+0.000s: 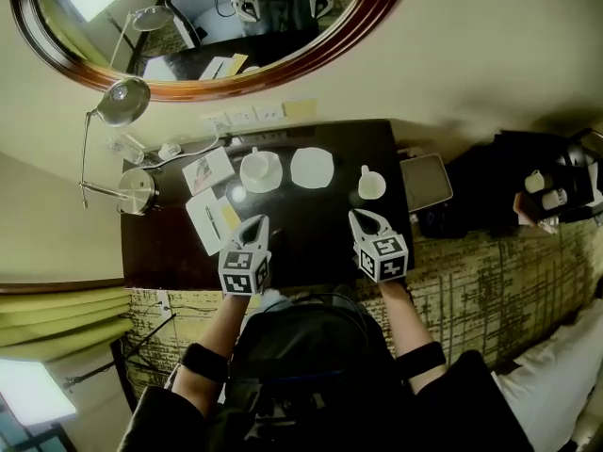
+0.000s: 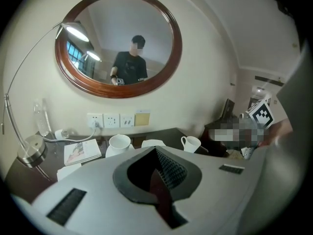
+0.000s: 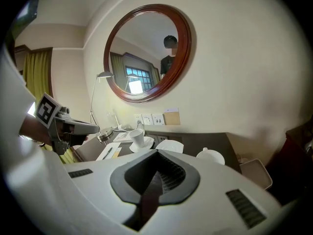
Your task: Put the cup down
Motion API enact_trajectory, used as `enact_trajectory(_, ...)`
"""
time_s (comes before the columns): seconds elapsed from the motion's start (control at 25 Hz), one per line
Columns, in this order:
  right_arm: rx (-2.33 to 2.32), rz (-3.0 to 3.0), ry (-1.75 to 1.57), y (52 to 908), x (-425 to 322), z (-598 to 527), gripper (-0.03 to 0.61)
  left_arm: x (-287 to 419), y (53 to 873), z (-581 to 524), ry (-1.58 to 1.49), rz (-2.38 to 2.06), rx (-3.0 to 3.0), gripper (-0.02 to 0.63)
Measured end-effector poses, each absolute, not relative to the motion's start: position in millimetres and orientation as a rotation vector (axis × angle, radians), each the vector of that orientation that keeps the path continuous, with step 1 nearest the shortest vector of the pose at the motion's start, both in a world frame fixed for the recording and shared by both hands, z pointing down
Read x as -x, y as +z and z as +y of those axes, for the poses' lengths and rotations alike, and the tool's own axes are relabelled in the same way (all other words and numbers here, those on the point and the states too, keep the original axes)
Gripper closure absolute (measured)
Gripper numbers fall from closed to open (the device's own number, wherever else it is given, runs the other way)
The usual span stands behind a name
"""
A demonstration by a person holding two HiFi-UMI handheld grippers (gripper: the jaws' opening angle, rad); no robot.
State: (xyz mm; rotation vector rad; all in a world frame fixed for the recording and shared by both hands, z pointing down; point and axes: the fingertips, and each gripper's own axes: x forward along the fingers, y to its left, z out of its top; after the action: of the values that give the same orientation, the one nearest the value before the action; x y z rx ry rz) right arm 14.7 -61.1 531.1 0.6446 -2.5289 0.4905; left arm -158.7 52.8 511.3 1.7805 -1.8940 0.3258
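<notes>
A white cup (image 1: pixel 371 185) with a handle stands upright on the dark table (image 1: pixel 311 243), right of an empty white saucer (image 1: pixel 312 167). A second white cup (image 1: pixel 261 168) sits on its own saucer further left. My right gripper (image 1: pixel 363 217) hovers just in front of the handled cup, apart from it, jaws shut with nothing between them. My left gripper (image 1: pixel 256 221) is level with it, in front of the cup on its saucer, also shut and empty. The left gripper view shows the handled cup (image 2: pixel 190 143), the right gripper view shows it (image 3: pixel 211 156) just past the jaws.
A desk lamp (image 1: pixel 122 102) with a round base (image 1: pixel 138 191) stands at the table's left. A booklet (image 1: pixel 208 169) and a notepad with a pen (image 1: pixel 209 219) lie near it. A grey tray (image 1: pixel 426 182) is at the right edge. Wall sockets (image 1: pixel 243 118) and a round mirror (image 1: pixel 207 26) are behind.
</notes>
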Motion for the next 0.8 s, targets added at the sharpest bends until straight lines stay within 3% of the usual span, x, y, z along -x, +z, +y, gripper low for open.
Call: enact_trajectory(0.8, -0.547, -2.536, 0.493, 535.1, -1.4, -42.7, 0.578, 149.5, 511.5, 62.1, 0.325, -1.884, -1.805, 0.612)
